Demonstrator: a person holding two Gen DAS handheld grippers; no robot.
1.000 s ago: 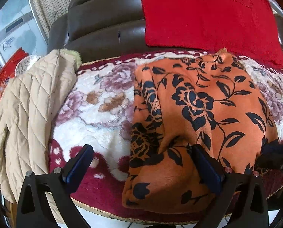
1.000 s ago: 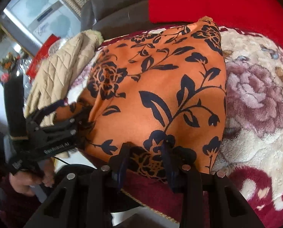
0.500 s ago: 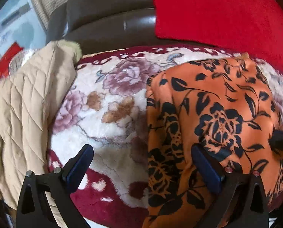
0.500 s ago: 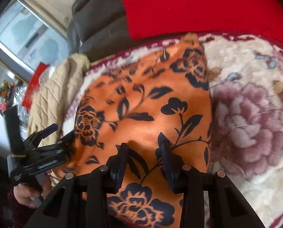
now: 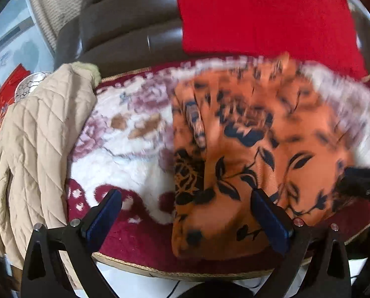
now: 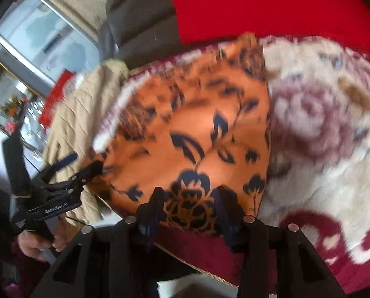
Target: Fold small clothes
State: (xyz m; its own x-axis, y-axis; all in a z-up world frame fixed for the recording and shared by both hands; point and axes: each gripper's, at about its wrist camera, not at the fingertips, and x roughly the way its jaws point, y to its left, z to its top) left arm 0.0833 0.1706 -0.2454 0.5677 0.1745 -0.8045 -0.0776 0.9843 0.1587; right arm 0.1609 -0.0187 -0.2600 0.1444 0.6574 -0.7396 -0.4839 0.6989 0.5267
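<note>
- Nearest us, our left hand-held gripper [image 5: 185, 213] stands wide apart and grasps nothing; its right finger lies over the near left part of the orange floral garment [image 5: 254, 149].
- Our right hand-held gripper [image 6: 188, 206] has its jaws opening, with the garment's near hem between them; we judge it is letting go.
- The garment lies folded narrow on the floral blanket [image 5: 125, 154] covering the sofa [image 5: 125, 37]; a crosswise fold likely remains.
- Far left, a beige quilted jacket [image 5: 35, 144] waits unfolded.

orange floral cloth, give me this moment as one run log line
stage: folding | orange floral cloth: on floral blanket | left gripper: open, empty | right gripper: opening, cloth edge between jaws
</note>
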